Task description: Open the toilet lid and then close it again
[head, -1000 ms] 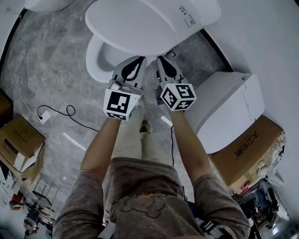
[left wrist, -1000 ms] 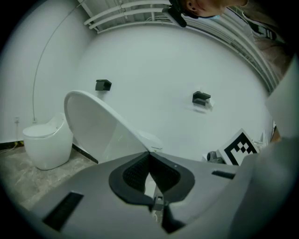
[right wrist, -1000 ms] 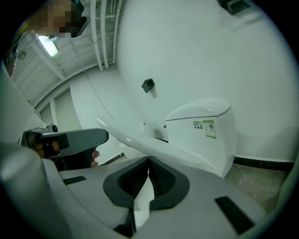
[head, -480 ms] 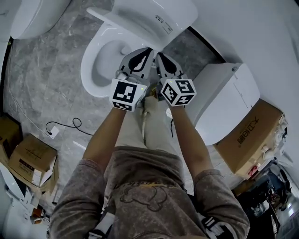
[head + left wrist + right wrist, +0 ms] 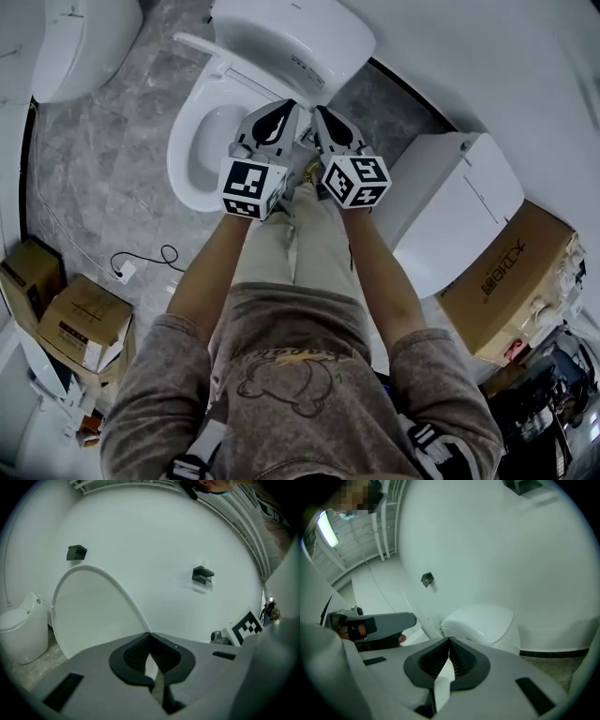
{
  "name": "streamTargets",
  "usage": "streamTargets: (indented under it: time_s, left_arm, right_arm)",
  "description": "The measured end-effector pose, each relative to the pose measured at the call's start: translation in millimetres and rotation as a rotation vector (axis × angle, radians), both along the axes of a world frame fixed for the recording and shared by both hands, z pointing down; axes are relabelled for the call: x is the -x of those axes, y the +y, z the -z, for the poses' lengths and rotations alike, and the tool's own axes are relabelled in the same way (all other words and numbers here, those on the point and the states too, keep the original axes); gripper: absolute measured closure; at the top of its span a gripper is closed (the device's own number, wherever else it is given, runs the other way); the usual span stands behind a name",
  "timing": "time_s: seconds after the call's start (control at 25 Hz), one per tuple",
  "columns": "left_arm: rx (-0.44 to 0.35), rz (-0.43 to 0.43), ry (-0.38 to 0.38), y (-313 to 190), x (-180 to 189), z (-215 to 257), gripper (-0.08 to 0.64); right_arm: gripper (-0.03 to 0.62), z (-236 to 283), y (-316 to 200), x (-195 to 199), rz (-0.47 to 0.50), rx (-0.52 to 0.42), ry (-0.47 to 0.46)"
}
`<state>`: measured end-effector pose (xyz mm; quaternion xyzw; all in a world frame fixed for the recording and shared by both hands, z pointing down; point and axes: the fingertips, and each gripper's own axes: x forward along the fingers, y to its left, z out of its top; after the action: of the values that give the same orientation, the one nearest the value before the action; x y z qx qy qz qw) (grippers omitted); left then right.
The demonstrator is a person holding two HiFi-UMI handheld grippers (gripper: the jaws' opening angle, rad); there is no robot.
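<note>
Head view: 1 lid (image 5: pixel 291 42); left tool (image 5: pixel 287 107), right tool (image 5: pixel 318 112), 2 shut.

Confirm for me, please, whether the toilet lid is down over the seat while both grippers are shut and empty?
Not quite: the head view shows the toilet lid raised, leaving the seat uncovered. The left gripper and the right gripper are indeed shut and empty.
</note>
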<state>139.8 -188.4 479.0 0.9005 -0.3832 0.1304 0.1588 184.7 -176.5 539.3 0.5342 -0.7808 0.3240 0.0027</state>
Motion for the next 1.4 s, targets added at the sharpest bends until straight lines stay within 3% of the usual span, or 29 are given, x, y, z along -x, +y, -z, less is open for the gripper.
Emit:
streamTargets:
  time_s: [0.4, 0.6, 1.04, 1.4]
  left_arm:
    - [0.041, 0.016, -0.033, -22.8, -19.1, -6.7, 0.551]
    - [0.083, -0.029, -0.069, -27.3, -24.6, 2.3, 0.551]
    - [-0.031, 0.009, -0.057, -54.9, -1.7, 110.2, 0.551]
    - [-0.075, 0.024, -0.058, -91.4, 2.9, 141.5, 0.55]
  right_arm:
    - [0.565, 16.8, -16.7, -32.5, -0.023, -0.017, 0.003]
    - [0.565, 35.8, -14.9, -51.1, -0.054, -0.016, 0.015]
    - [0.565, 130.3, -35.0, -64.9, -0.071, -0.092, 0.022]
    - [0.564, 154.2, -65.4, -61.9, -0.033, -0.124, 0.037]
